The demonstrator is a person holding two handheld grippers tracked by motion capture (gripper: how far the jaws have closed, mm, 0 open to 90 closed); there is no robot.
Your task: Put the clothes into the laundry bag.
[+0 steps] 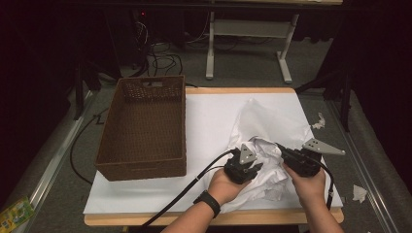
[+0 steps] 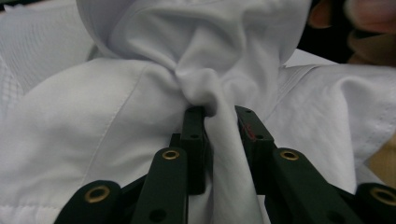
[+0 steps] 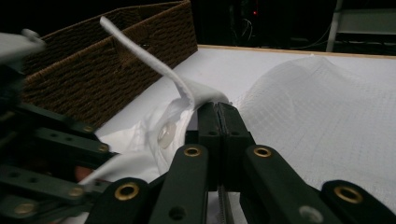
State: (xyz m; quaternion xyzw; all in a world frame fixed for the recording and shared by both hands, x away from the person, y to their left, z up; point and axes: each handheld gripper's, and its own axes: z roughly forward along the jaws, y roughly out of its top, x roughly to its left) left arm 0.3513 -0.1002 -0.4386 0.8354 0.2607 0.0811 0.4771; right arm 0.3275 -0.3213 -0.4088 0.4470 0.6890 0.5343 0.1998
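A white garment [image 1: 265,141] lies crumpled on the right half of the table. My left gripper [image 1: 256,167] is at its near left part, shut on a bunched fold of the white garment [image 2: 219,135] that passes between its jaws. My right gripper [image 1: 281,147] comes in from the right, its jaws pressed together on a thin edge of the garment [image 3: 198,93] beside a white button [image 3: 164,134]. A narrow strip of the cloth [image 3: 140,51] sticks up above the jaws. The two grippers sit close together over the crumpled cloth.
An empty brown wicker basket [image 1: 143,127] stands on the left of the white-covered table [image 1: 209,111]. Scraps of white paper [image 1: 359,192] lie off the table's right side. A white desk frame [image 1: 243,34] stands on the floor beyond.
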